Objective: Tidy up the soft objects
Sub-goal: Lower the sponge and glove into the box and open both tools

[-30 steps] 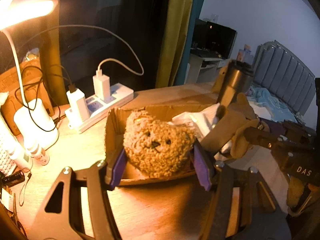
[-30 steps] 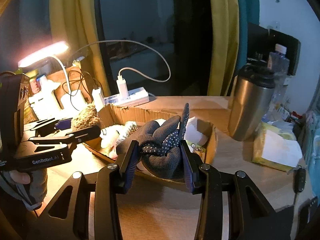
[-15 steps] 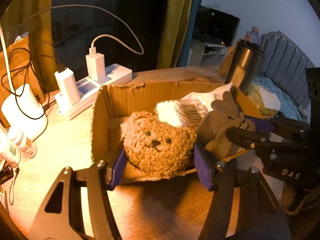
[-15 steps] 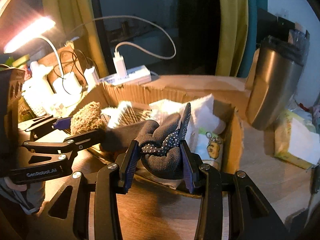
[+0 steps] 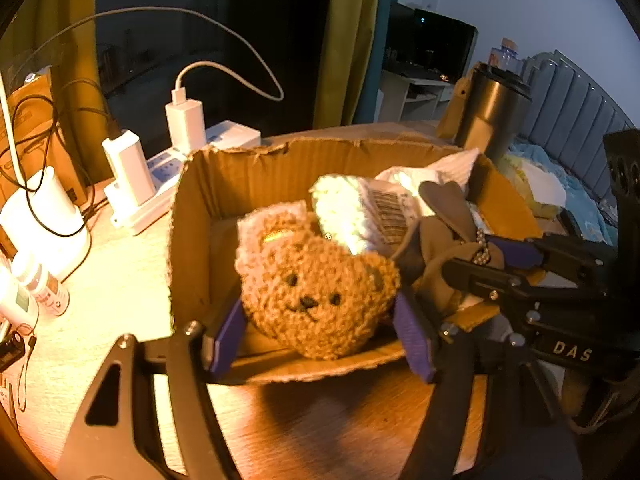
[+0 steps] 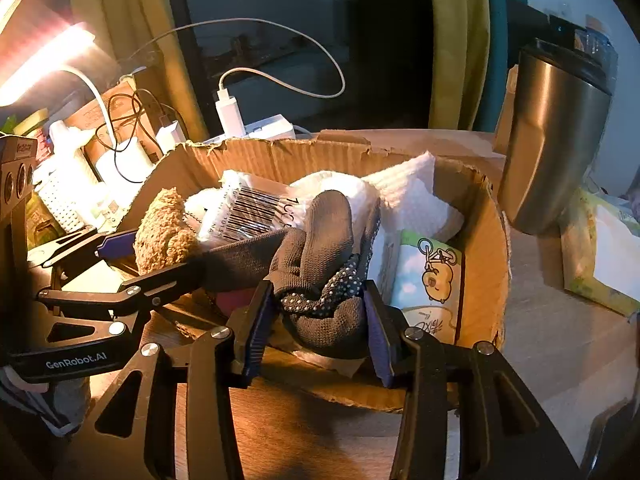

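Note:
A brown knitted bear (image 5: 316, 284) lies at the near left of the cardboard box (image 5: 256, 168). It sits between the purple pads of my left gripper (image 5: 318, 320), whose jaws are opening and standing just off its sides. My right gripper (image 6: 316, 312) holds a dark dotted glove (image 6: 320, 248) low over the near edge of the box (image 6: 488, 240). Its jaws are starting to open, with the pads still against the glove. In the right wrist view the left gripper (image 6: 160, 254) flanks the bear (image 6: 164, 232). In the left wrist view the right gripper (image 5: 492, 260) and the glove (image 5: 444, 220) sit to the right.
Inside the box are white cloths, a barcoded packet (image 6: 256, 208) and a cartoon-printed packet (image 6: 428, 276). A steel tumbler (image 6: 556, 140) stands right of the box, and a tissue pack (image 6: 600, 256) lies beyond it. A power strip with chargers (image 5: 160, 176), a white lamp base (image 5: 44, 220) and small bottles crowd the left.
Both grippers have come down and forward into the box with the bear and the glove. The left jaws now stand wider around the bear.

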The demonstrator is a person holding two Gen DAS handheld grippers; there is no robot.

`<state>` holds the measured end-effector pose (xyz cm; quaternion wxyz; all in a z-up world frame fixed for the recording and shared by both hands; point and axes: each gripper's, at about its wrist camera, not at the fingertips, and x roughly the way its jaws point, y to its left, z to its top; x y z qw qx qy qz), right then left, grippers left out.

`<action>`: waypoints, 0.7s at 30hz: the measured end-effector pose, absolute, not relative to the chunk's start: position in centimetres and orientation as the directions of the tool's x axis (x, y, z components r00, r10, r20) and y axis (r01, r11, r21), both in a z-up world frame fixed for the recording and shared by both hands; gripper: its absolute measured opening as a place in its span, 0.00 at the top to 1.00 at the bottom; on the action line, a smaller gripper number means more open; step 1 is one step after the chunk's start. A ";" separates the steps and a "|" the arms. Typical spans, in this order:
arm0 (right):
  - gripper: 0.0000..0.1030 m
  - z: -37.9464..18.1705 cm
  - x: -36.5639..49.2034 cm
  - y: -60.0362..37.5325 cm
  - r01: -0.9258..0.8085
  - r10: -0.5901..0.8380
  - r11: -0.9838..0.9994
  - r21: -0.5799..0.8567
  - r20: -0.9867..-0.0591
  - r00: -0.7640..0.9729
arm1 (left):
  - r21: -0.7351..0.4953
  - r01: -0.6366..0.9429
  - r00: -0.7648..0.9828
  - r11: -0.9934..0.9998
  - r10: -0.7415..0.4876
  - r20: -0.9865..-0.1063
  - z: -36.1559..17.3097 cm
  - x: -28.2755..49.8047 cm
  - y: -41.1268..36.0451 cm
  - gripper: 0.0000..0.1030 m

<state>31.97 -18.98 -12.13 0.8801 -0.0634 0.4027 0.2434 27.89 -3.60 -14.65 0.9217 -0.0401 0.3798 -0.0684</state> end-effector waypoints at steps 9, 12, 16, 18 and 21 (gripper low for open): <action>0.41 -11.6 31.9 -18.7 -0.448 0.349 0.891 0.074 -0.741 0.573 | -0.137 0.091 0.701 0.986 -0.161 -0.695 -14.3 27.5 -3.4 0.30; 0.39 -11.2 31.7 -18.7 -0.440 0.340 0.895 0.066 -0.741 0.579 | -0.147 0.096 0.707 0.984 -0.172 -0.686 -13.9 27.2 -3.2 0.24; 0.39 -10.8 31.3 -18.8 -0.432 0.330 0.900 0.058 -0.739 0.588 | -0.165 0.095 0.714 0.982 -0.183 -0.676 -13.4 26.8 -2.9 0.24; 0.39 -10.6 31.0 -18.8 -0.431 0.327 0.901 0.054 -0.737 0.591 | -0.166 0.093 0.720 0.982 -0.182 -0.670 -13.2 26.5 -2.7 0.24; 0.39 -10.2 30.5 -18.8 -0.429 0.321 0.902 0.045 -0.735 0.598 | -0.167 0.086 0.729 0.982 -0.177 -0.662 -12.8 26.0 -2.5 0.24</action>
